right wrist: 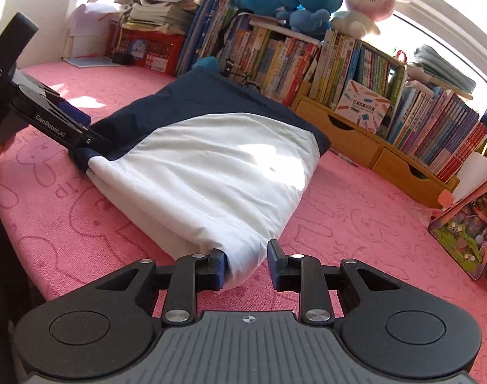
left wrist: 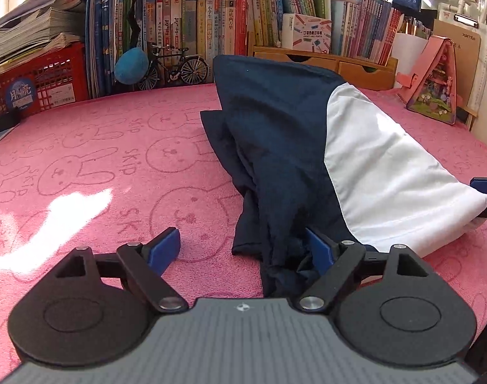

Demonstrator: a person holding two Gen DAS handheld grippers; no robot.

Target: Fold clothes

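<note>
My left tool (left wrist: 243, 249) sits at the garment's (left wrist: 307, 147) near left corner, my right tool (right wrist: 246, 265) at its near right; garment on surface (left wrist: 115, 166), books (left wrist: 192, 28) behind.

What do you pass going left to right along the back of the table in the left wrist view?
Red crate → blue plush ball → model bicycle → navy and white garment → wooden drawer unit → pink toy house.

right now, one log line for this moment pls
task: fold clothes | garment: navy-white, bunched on pink towel | left gripper: open at navy end | right gripper: open at white corner
</note>
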